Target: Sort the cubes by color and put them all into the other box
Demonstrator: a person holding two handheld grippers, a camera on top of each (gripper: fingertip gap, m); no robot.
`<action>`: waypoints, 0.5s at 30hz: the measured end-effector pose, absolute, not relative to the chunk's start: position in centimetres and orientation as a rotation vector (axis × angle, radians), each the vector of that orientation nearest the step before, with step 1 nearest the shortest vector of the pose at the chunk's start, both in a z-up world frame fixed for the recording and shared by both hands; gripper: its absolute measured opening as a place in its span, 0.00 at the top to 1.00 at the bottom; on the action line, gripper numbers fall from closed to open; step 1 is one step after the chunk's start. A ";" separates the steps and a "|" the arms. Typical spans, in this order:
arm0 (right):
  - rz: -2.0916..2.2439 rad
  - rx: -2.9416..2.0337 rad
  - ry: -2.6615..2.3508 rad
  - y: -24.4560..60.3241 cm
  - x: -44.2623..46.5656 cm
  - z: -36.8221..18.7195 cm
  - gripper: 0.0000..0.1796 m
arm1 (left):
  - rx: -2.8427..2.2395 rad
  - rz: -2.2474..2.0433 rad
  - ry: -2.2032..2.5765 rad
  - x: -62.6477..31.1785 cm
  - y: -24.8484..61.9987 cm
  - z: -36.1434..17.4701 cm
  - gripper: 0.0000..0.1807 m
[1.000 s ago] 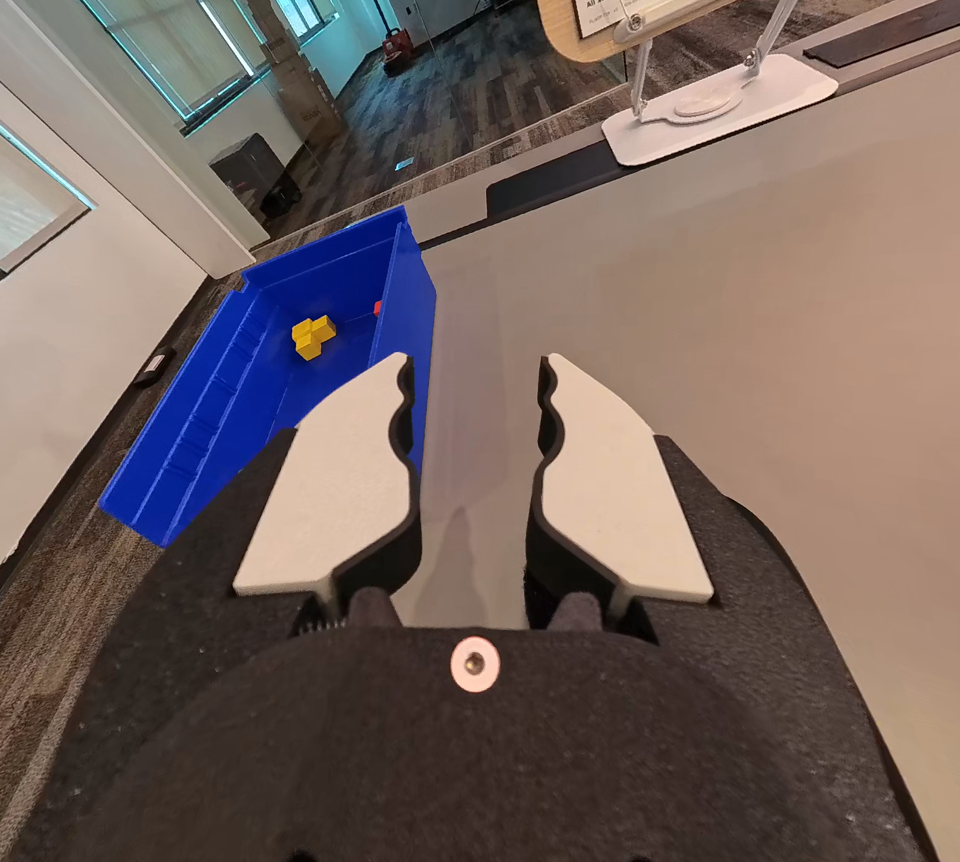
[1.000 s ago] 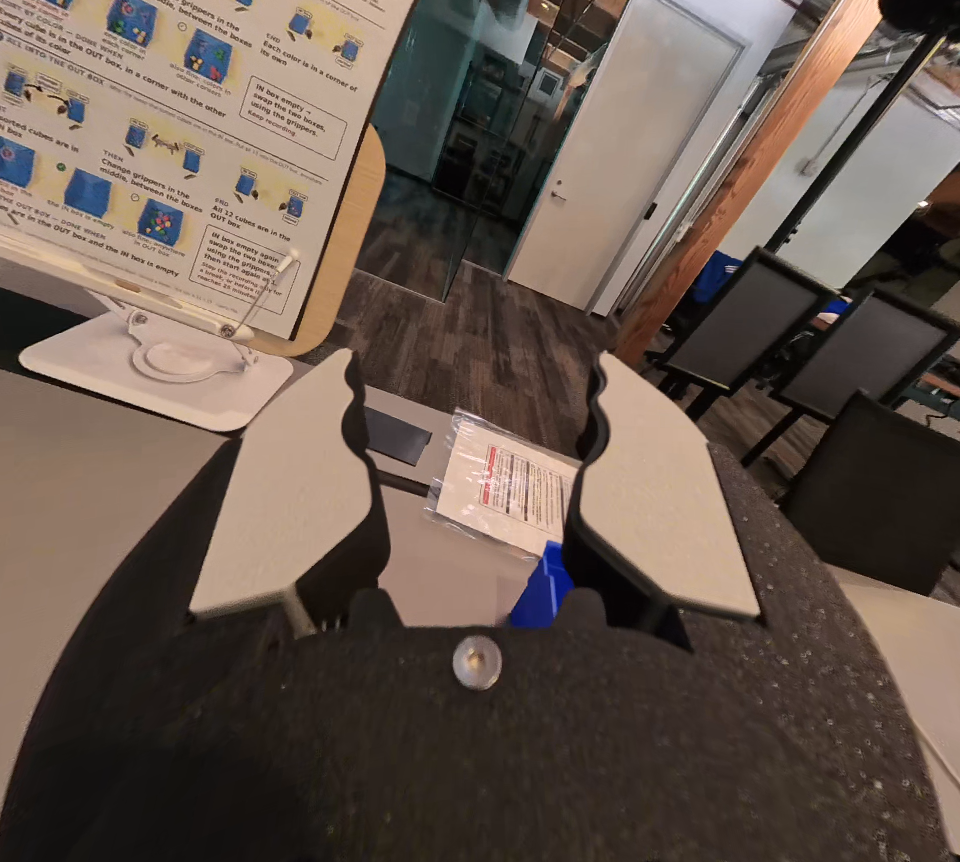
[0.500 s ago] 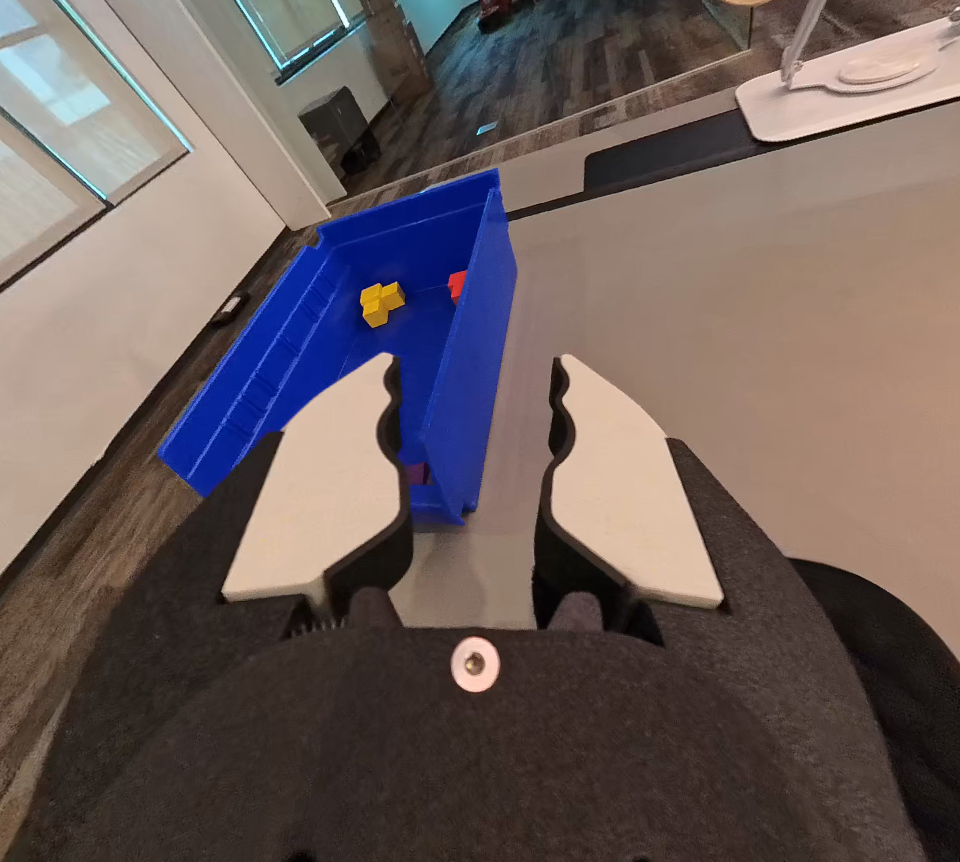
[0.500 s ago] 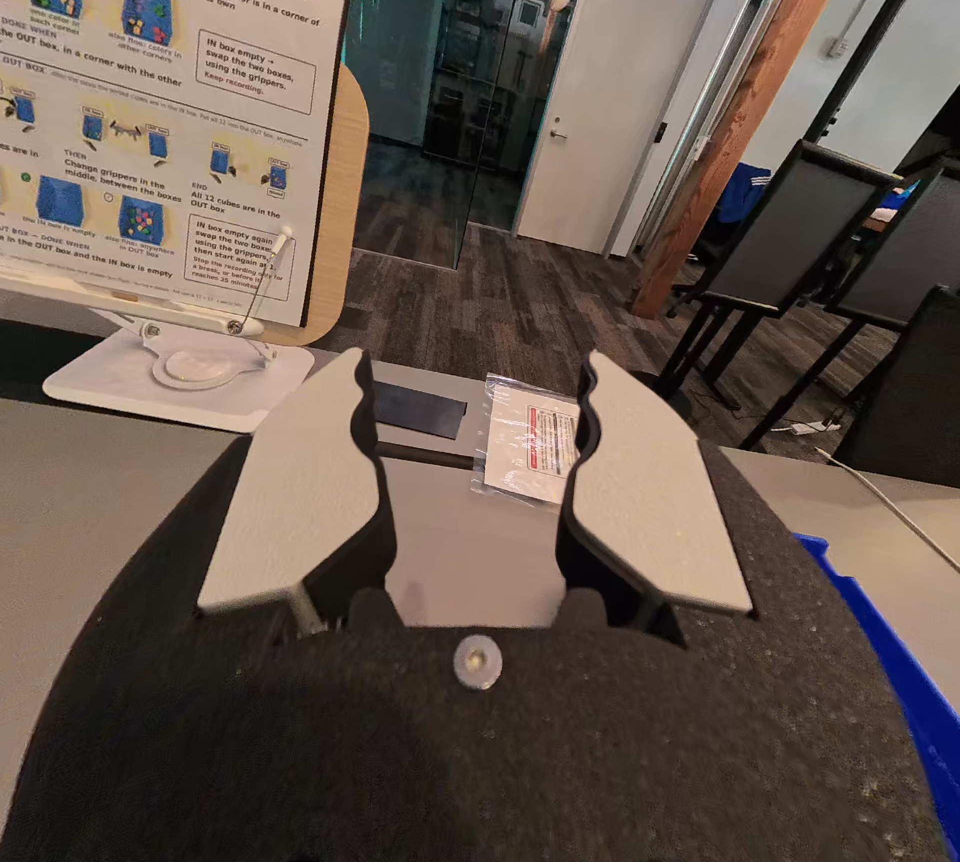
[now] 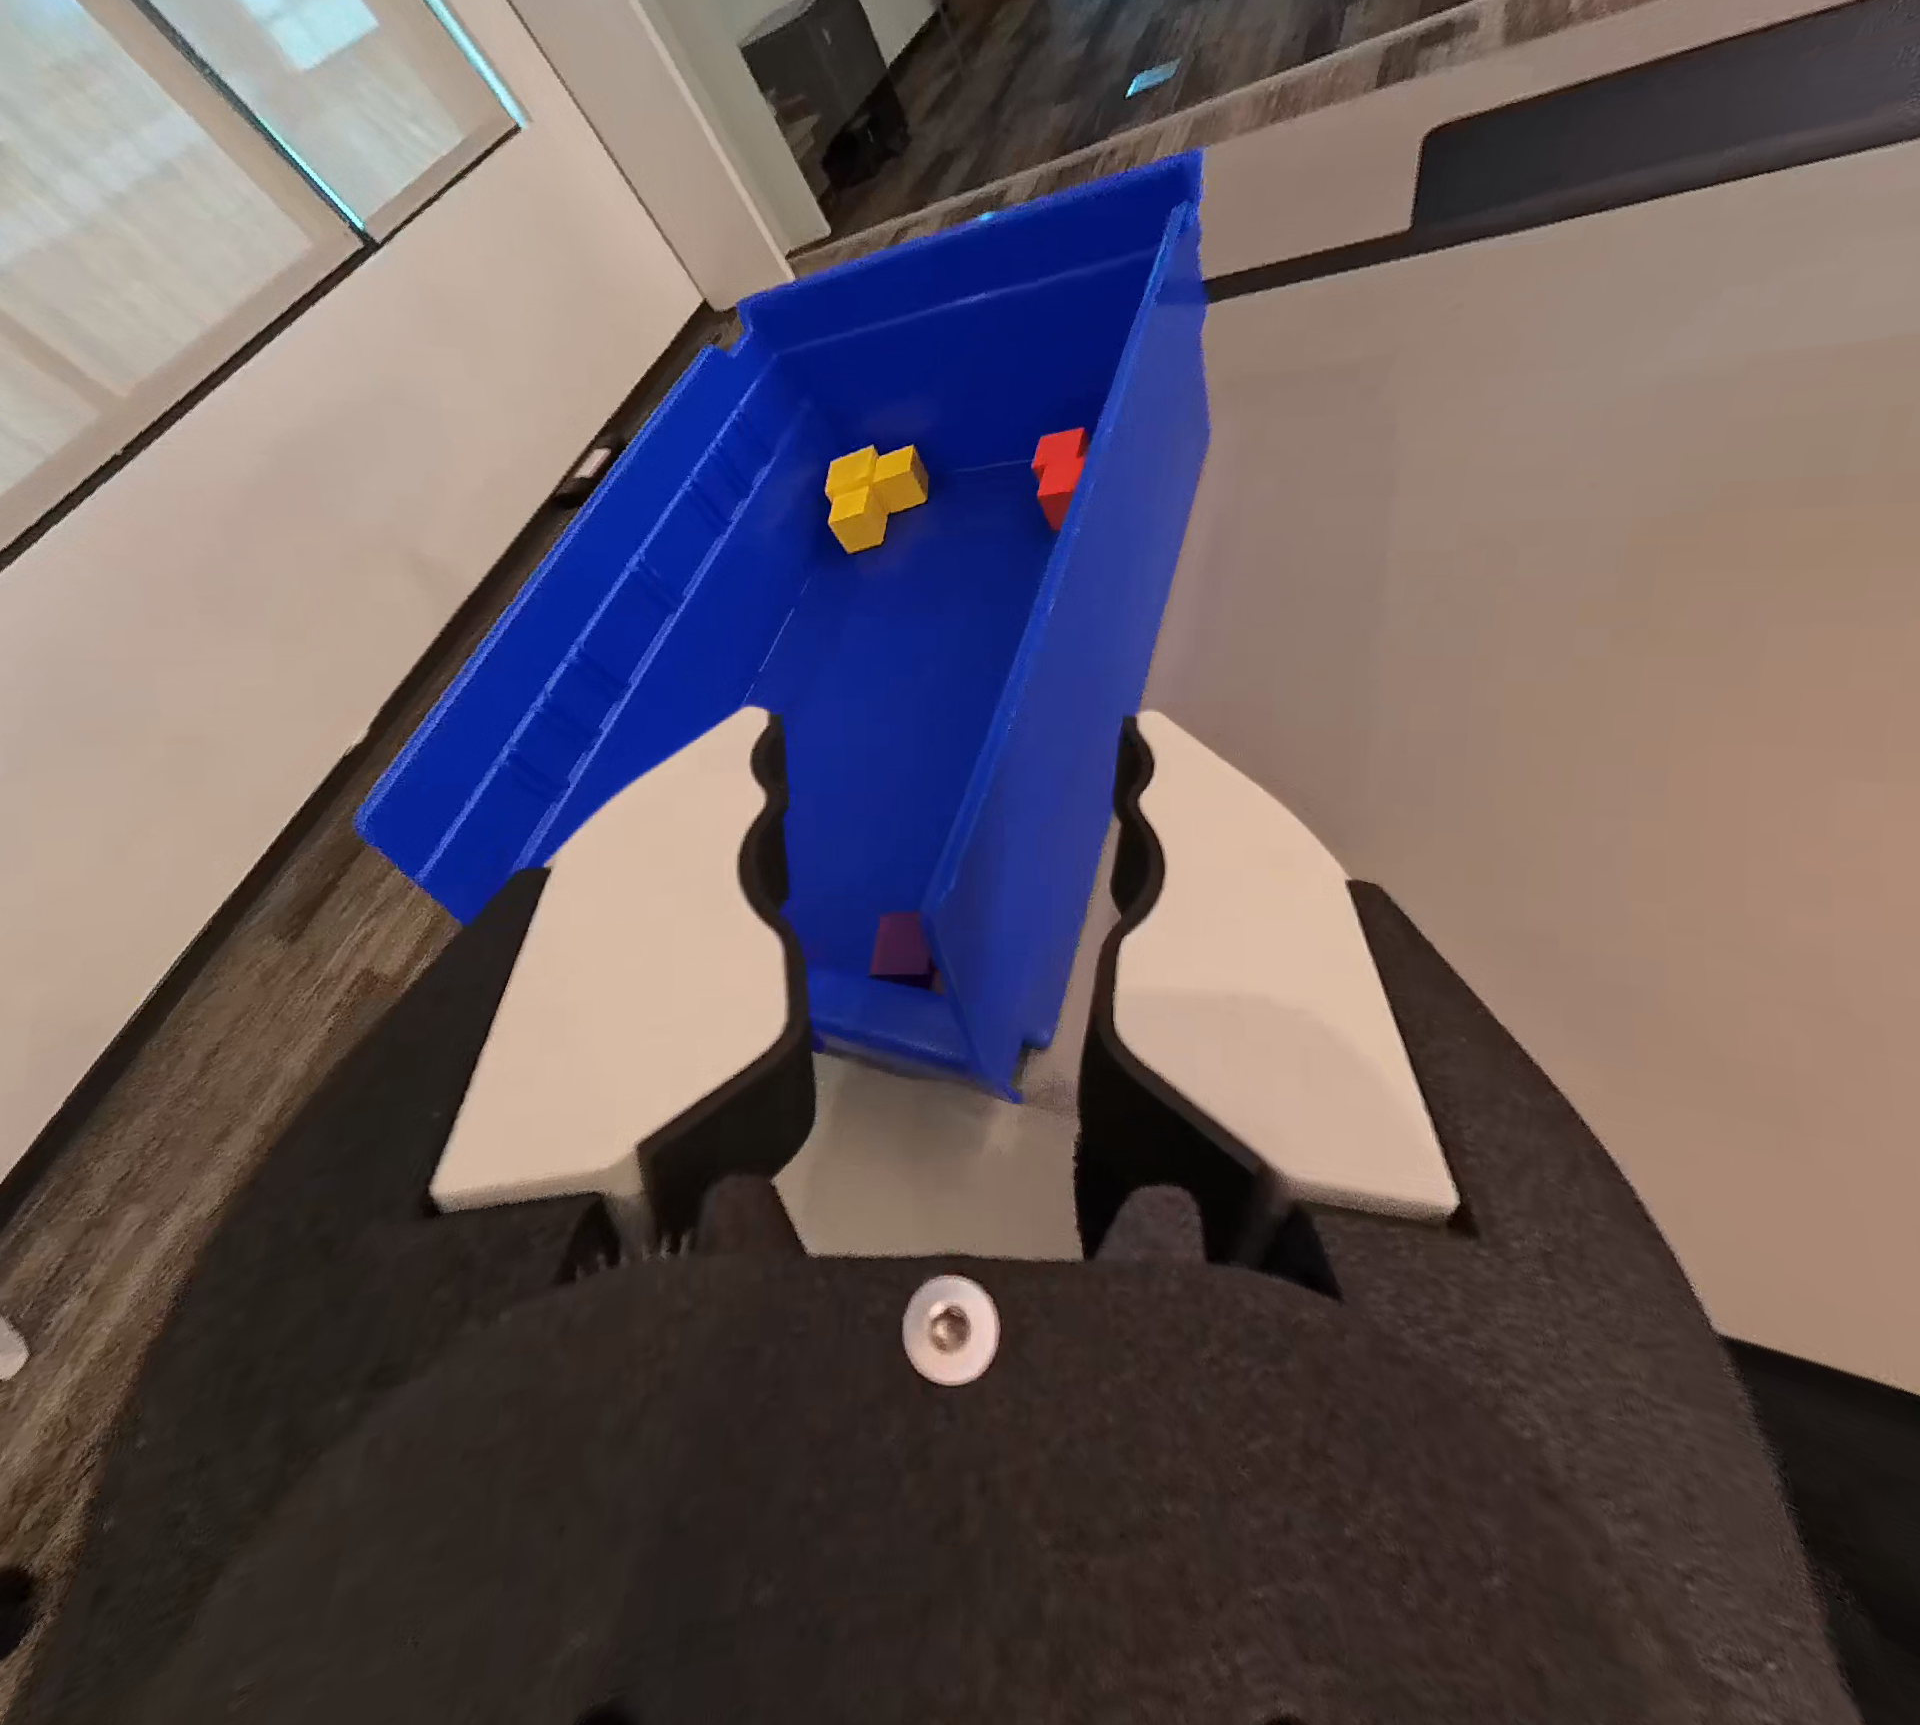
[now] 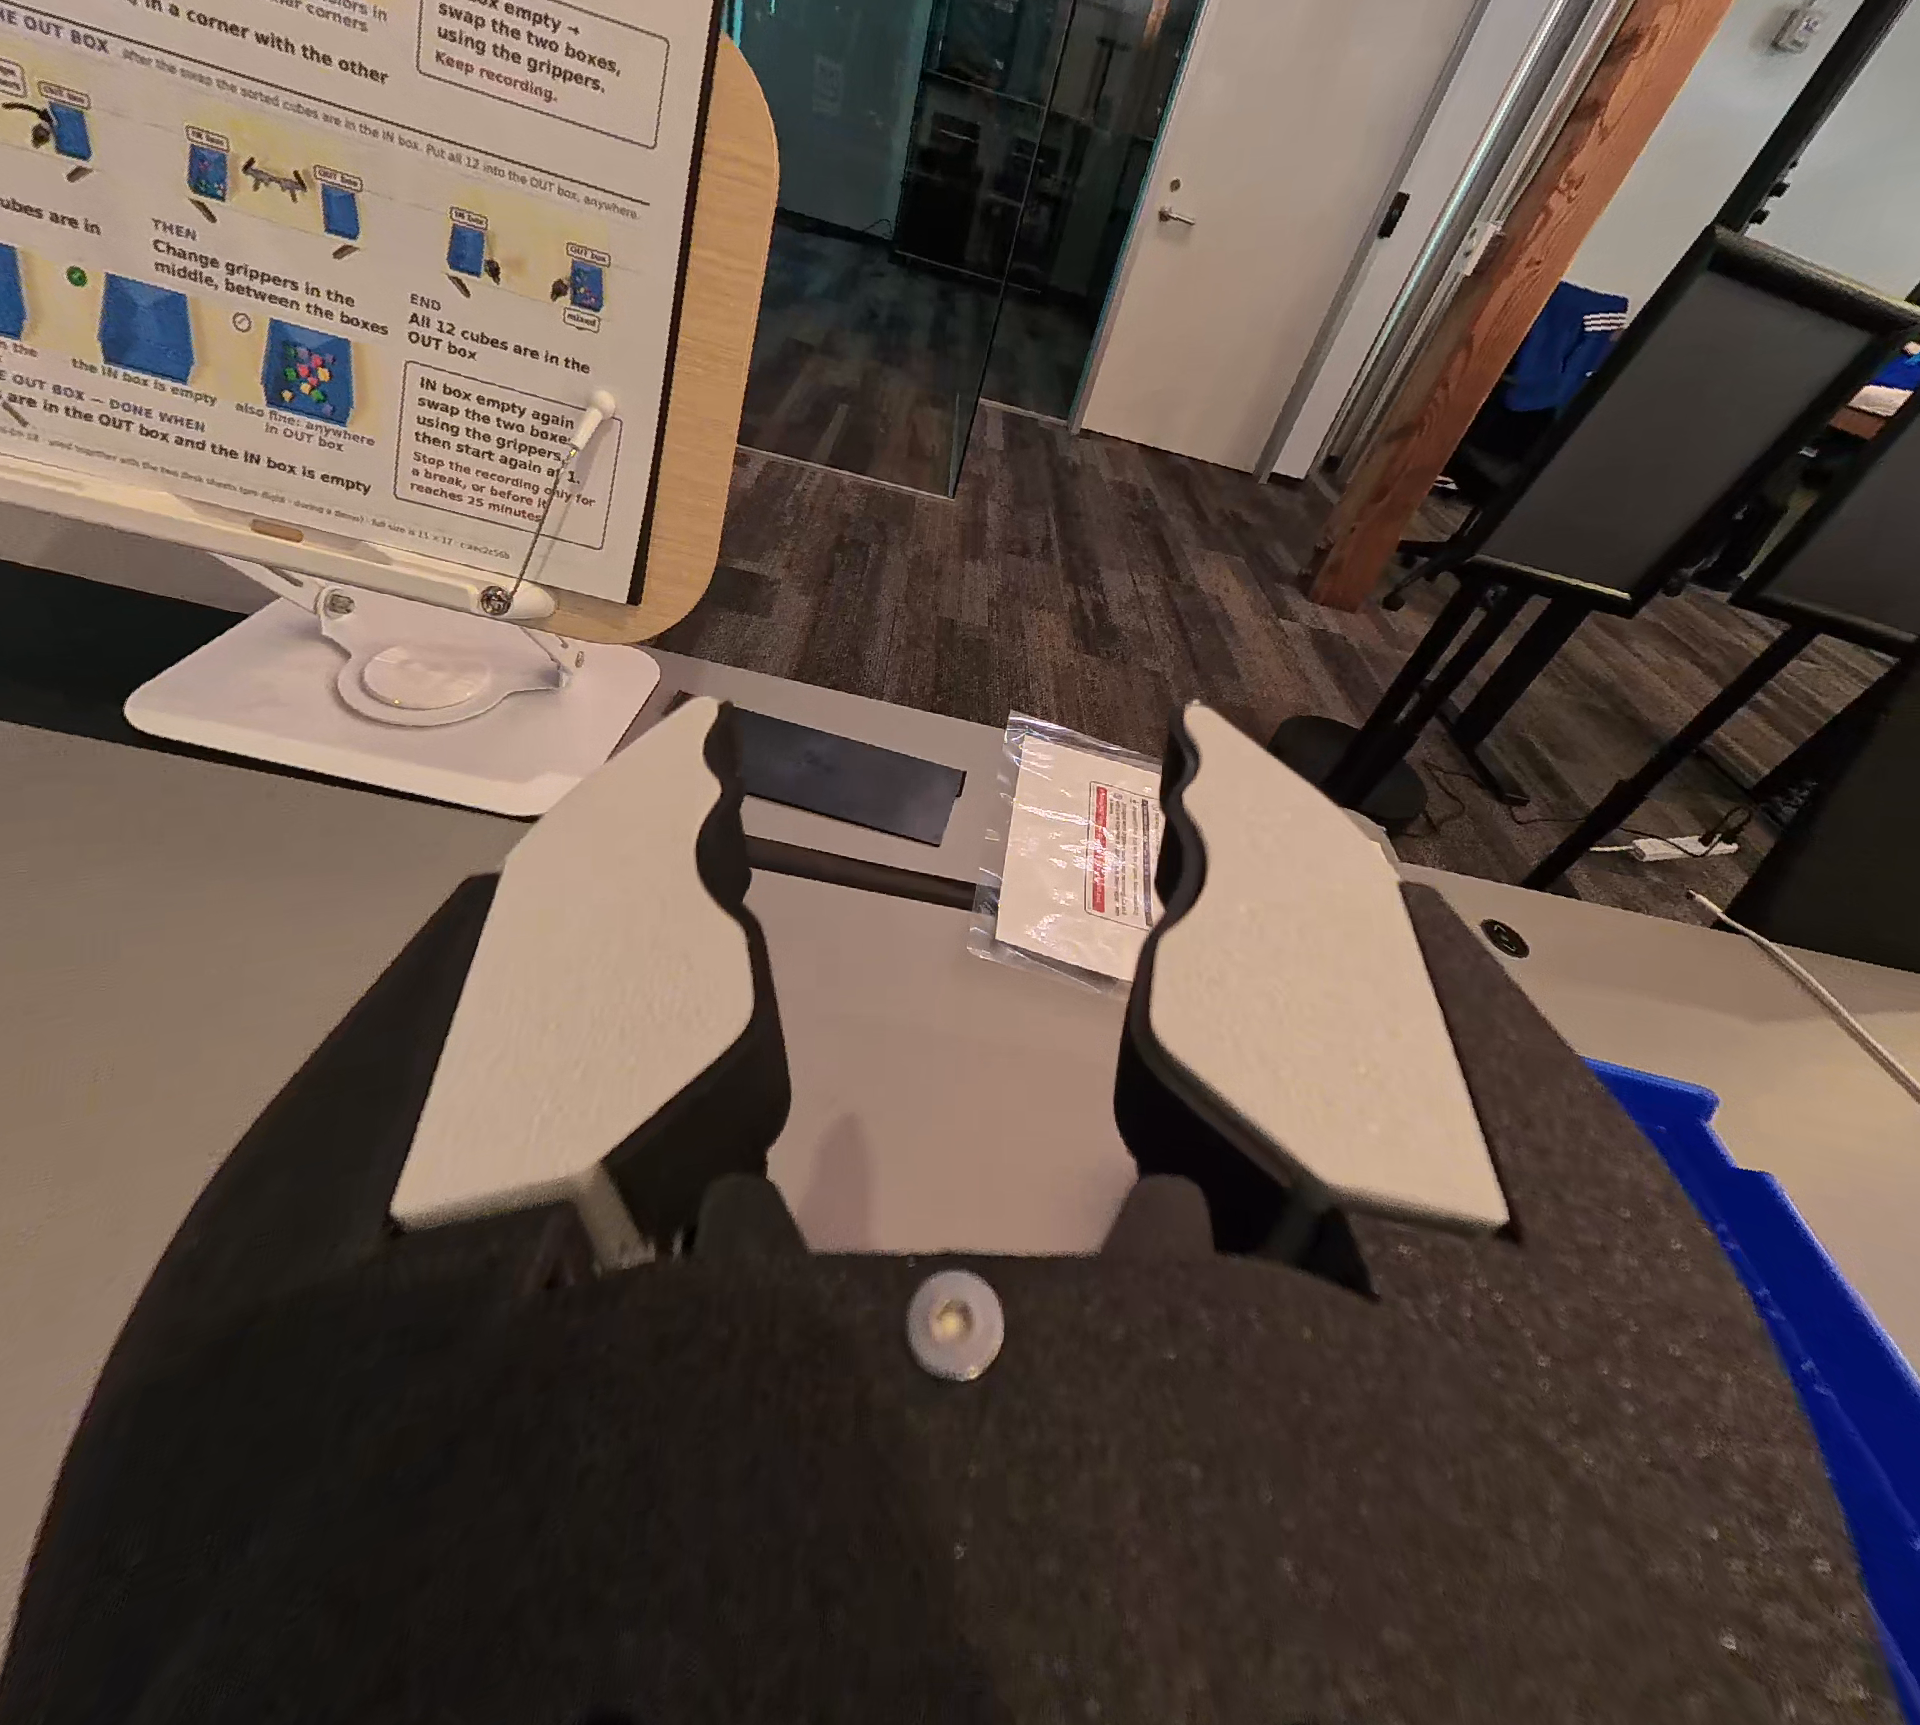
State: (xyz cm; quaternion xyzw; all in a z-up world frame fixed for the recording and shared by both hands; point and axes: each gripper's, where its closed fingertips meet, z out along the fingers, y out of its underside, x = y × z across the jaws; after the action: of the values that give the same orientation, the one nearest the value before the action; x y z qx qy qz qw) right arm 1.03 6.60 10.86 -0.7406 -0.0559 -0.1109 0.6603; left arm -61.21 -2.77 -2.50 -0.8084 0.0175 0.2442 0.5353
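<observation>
Two tongs gaping, gripping nothing: left tongs (image 5: 945, 854) straddling box (image 5: 665, 636) wall, purple cube (image 5: 900, 945) in near corner at 6 o'clock; right tongs (image 6: 951, 906) hovering over bench (image 6: 208, 896). Probably worth nudging left, clearing wall before pinching.

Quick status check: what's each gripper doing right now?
Left gripper: open, empty, over the blue box.
Right gripper: open, empty, above the table.

box (image 5: 582, 678) blue | cubes: yellow (image 5: 875, 493), red (image 5: 1060, 472), purple (image 5: 900, 946) | fingers (image 5: 644, 958) pale grey | table (image 5: 1558, 636) grey
</observation>
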 end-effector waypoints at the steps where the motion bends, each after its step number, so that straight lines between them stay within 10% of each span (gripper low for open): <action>1: -0.249 -1.680 -0.126 6.6 1.1 10.8 0.58 | -1.937 0.591 0.038 -61.7 -2.6 -2.8 0.66; 15: -0.231 -1.721 -0.137 7.0 1.8 9.6 0.58 | -2.065 0.360 0.018 -62.3 -1.7 -7.6 0.90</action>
State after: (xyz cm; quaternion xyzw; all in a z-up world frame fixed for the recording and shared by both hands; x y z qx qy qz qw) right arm 1.76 7.03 9.64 -0.7557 -0.0600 -0.1016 0.6442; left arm -62.30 -1.70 -7.60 -0.8536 0.0076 0.1490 0.4992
